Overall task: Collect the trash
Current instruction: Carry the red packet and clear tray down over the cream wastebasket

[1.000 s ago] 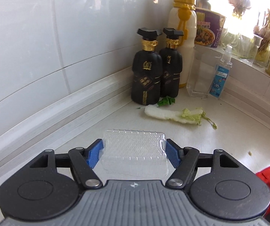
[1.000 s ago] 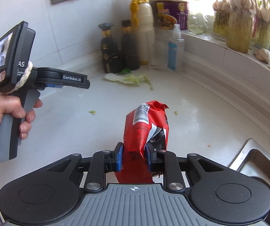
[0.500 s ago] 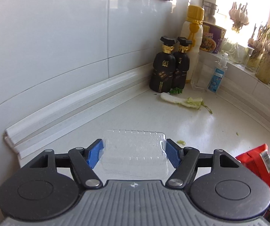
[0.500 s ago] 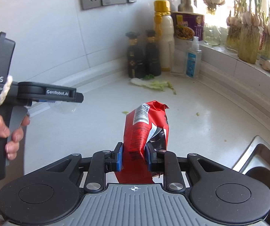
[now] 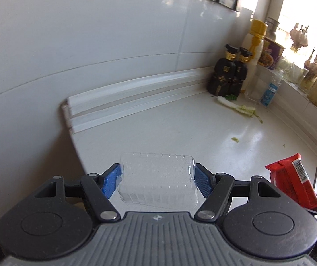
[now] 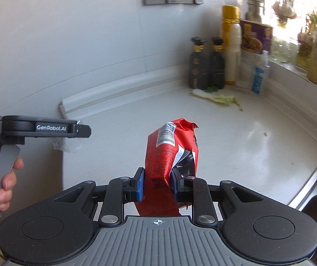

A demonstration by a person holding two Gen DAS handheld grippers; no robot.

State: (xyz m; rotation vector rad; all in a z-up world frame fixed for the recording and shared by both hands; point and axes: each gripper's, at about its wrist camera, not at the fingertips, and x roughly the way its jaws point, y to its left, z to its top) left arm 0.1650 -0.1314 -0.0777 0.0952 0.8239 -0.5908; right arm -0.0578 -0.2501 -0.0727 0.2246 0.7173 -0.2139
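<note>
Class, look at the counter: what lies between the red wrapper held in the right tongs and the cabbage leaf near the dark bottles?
Bare white counter, with nothing standing on that stretch between the red wrapper and the cabbage leaf. The right wrist view shows it best.

Red wrapper [image 6: 171, 153] – barcoded, clear ribbed tray [image 5: 158, 179], white counter [image 5: 180, 133]

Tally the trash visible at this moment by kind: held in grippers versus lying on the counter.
Held, clear plastic tray in left gripper: 1
Held, red wrapper in right gripper: 1
On counter, cabbage scrap: 1
Total: 3
</note>
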